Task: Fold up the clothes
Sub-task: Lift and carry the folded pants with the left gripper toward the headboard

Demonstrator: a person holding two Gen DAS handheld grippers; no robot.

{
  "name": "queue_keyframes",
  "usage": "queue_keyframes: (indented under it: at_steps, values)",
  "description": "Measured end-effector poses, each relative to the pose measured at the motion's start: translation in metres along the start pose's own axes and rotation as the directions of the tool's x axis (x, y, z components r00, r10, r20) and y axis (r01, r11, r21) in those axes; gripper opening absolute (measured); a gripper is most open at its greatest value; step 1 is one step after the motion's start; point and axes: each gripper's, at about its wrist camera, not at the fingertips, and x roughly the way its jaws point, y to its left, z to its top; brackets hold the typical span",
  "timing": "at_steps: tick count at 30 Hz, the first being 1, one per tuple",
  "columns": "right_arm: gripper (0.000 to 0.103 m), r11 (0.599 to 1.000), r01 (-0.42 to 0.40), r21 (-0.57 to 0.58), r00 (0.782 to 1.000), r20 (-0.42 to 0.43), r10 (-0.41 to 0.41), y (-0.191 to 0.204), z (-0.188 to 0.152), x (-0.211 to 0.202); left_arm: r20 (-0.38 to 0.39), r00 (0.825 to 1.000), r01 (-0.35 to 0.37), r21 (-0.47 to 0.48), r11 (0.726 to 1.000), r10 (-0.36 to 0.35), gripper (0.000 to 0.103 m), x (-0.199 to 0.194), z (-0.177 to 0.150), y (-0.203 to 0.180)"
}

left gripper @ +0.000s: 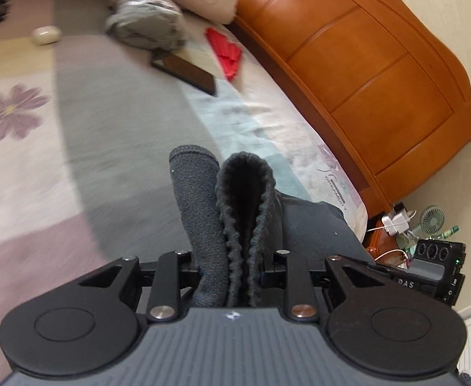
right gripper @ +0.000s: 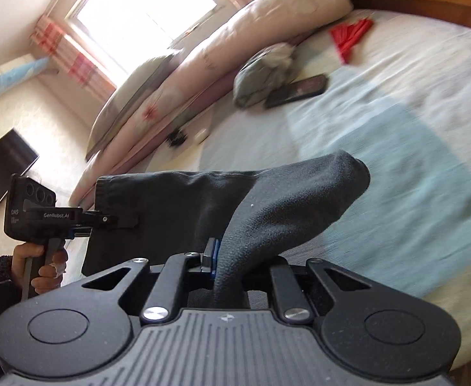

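Together we hold the dark garment above the bed: our left gripper clamps its ribbed edge, our right gripper pinches another part

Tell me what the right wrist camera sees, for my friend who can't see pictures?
The right gripper is shut on a dark grey garment, lifted above a bed, while the left gripper holds its other end. Behind lie a phone, a red fan and pillows below a bright window.
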Motion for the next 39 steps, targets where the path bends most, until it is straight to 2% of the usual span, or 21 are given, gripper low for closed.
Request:
queue_keyframes:
  at_steps: [8,14,21,31,34,39]
  values:
    - [0.015,0.993,0.119,0.010,0.986,0.115,-0.120,-0.041,0.024,-0.031,-0.061,0.998,0.020,0.147,0.989,-0.011,0.025,0.098,0.072,-0.063]
    - [0.016,0.979,0.197,0.050,0.955,0.216,-0.203,-0.075,0.039,-0.044,-0.106,0.994,0.012,0.248,0.969,0.015,0.025,0.174,0.123,-0.101]
    - [0.016,0.962,0.267,0.052,0.916,0.297,-0.270,-0.093,0.054,-0.050,-0.120,0.992,0.015,0.346,0.938,0.028,0.025,0.237,0.175,-0.143]
    - [0.016,0.941,0.328,0.082,0.873,0.353,-0.335,-0.111,0.064,-0.046,-0.155,0.985,0.003,0.427,0.904,0.070,0.025,0.309,0.211,-0.180]
    - [0.016,0.935,0.344,0.091,0.867,0.351,-0.353,-0.116,0.060,-0.044,-0.171,0.982,-0.001,0.429,0.903,0.083,0.025,0.327,0.213,-0.181]
    - [0.016,0.931,0.342,0.127,0.872,0.326,-0.364,-0.128,0.053,-0.037,-0.198,0.974,-0.013,0.422,0.907,0.106,0.026,0.350,0.209,-0.172]
